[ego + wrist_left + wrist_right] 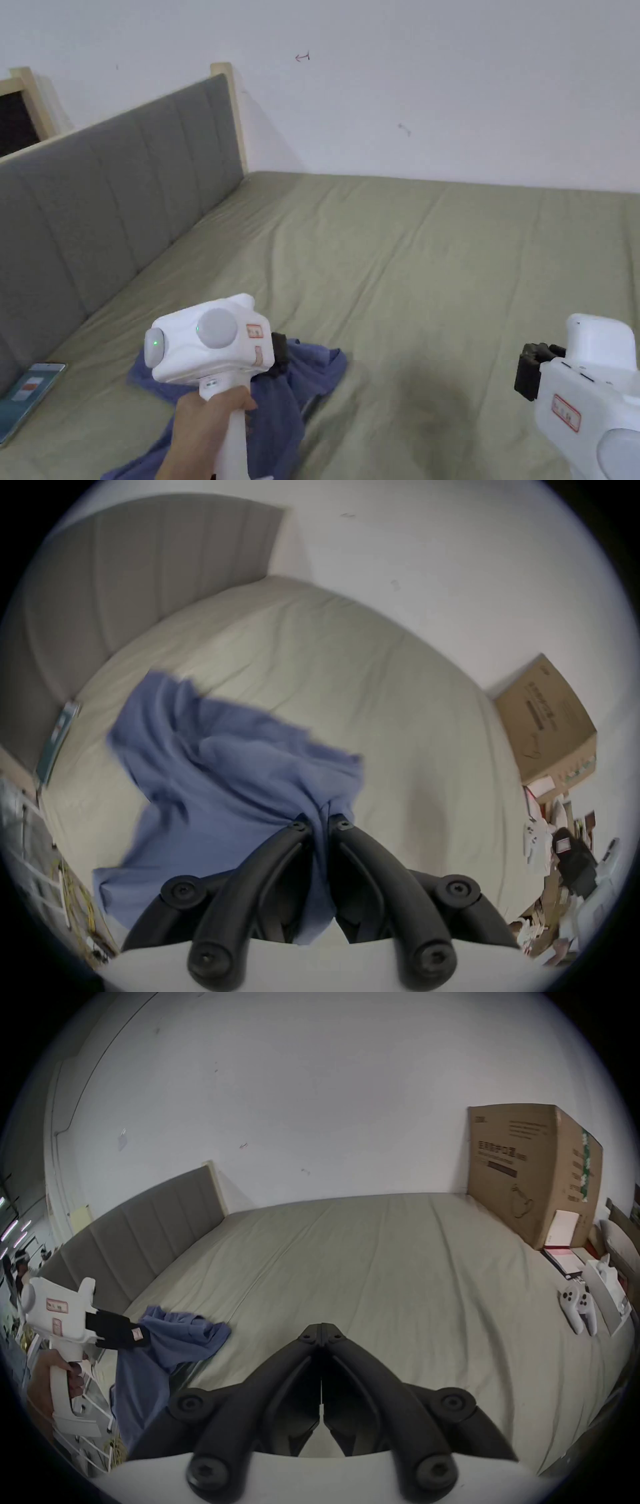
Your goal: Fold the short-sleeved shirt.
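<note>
So you've got a big bed (pixel 437 262) with an olive-green sheet, a grey padded headboard (pixel 106 200) running along its left side and a white wall (pixel 437 87) behind. At the far right end of the bed a tall cardboard box (pixel 526 1172) stands against the wall, with a pair of white game controllers (pixel 578 1307) lying on the sheet near it.

The blue short-sleeved shirt (pixel 294 387) is bunched up at the near left edge of the bed, part of it draped on the sheet and part hanging down over the side. It's crumpled, no fold lines to speak of.

Your left tool (pixel 320 823) is clamped on a gathered bit of that shirt; in the left gripper view the cloth runs right down between the two jaws. Your hand (pixel 203 431) grips its white handle.

Your right tool (pixel 321 1329) hovers over bare sheet well to the right of the shirt, jaws pressed together with nothing in them.

A phone (pixel 28 394) lies flat by the headboard, left of the shirt.
</note>
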A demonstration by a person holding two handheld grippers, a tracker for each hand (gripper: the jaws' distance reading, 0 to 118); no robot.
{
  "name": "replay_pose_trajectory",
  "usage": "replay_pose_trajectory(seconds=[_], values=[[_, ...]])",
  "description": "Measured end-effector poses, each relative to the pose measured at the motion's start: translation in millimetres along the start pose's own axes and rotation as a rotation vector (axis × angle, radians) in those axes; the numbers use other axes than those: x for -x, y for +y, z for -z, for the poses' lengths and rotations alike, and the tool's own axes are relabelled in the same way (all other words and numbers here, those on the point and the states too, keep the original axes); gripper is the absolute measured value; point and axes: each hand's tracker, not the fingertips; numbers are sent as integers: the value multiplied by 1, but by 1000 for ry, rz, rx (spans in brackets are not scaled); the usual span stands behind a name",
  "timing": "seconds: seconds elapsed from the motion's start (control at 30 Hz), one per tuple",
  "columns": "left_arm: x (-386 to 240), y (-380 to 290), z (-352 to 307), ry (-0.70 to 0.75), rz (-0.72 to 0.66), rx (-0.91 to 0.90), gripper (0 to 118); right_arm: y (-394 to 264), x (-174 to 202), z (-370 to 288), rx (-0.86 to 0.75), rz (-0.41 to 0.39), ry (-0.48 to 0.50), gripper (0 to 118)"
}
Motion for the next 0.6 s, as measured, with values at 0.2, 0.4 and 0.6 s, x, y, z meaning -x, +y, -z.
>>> replay_pose_trajectory(seconds=[0.2, 0.4, 0.6], values=[[-146, 16, -16, -289, 163, -55, 6, 21, -59, -44, -96, 72, -123, 0], [-291, -40, -16, -635, 323, 50, 6, 38, -133, -113, -205, 176, -297, 0], [-357, -128, 20, -649, 479, 218, 6, 31, -181, -161, -239, 198, -429, 0]])
